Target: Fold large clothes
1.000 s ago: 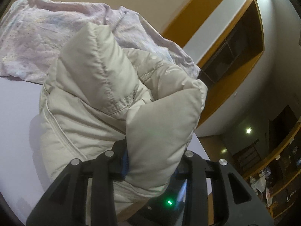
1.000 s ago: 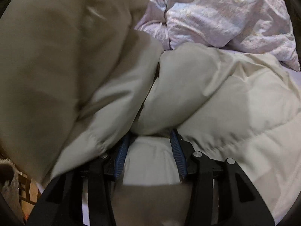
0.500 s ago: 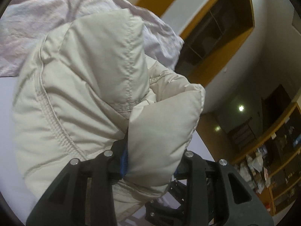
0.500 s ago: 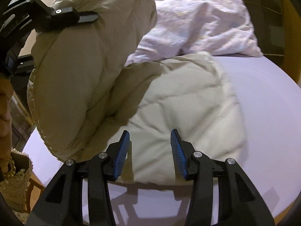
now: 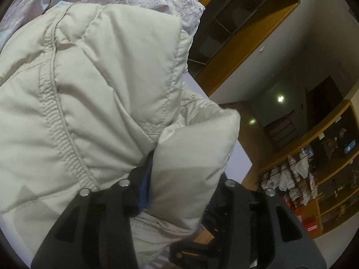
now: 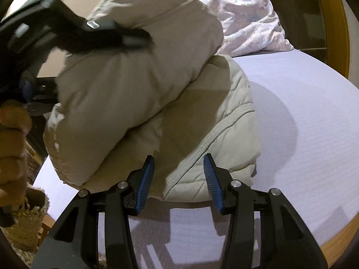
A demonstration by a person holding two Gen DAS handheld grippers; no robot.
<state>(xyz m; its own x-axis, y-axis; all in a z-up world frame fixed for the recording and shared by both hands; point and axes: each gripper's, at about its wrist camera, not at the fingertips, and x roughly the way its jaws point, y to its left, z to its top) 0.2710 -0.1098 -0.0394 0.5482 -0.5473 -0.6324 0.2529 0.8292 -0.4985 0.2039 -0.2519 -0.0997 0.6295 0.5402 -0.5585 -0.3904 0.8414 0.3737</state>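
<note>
A beige puffer jacket (image 6: 139, 85) lies bunched on a pale lilac bed sheet (image 6: 303, 116). My left gripper (image 5: 179, 179) is shut on a thick fold of the jacket (image 5: 101, 94) and holds that part raised over the rest. It also shows in the right wrist view (image 6: 98, 33) at the upper left, gripped by a hand. My right gripper (image 6: 178, 179) is open and empty, low at the jacket's near hem, its blue pads apart on either side of the seam.
A crumpled pale pink garment (image 6: 244, 18) lies behind the jacket at the bed's far end. Wooden shelving (image 5: 242, 35) stands beyond the bed. A woven basket (image 6: 29, 219) sits by the bed's left edge. More cluttered shelves (image 5: 314, 168) line the room's right side.
My right gripper let go of the jacket and drew back toward the near hem. My left gripper carried its fold further over the jacket.
</note>
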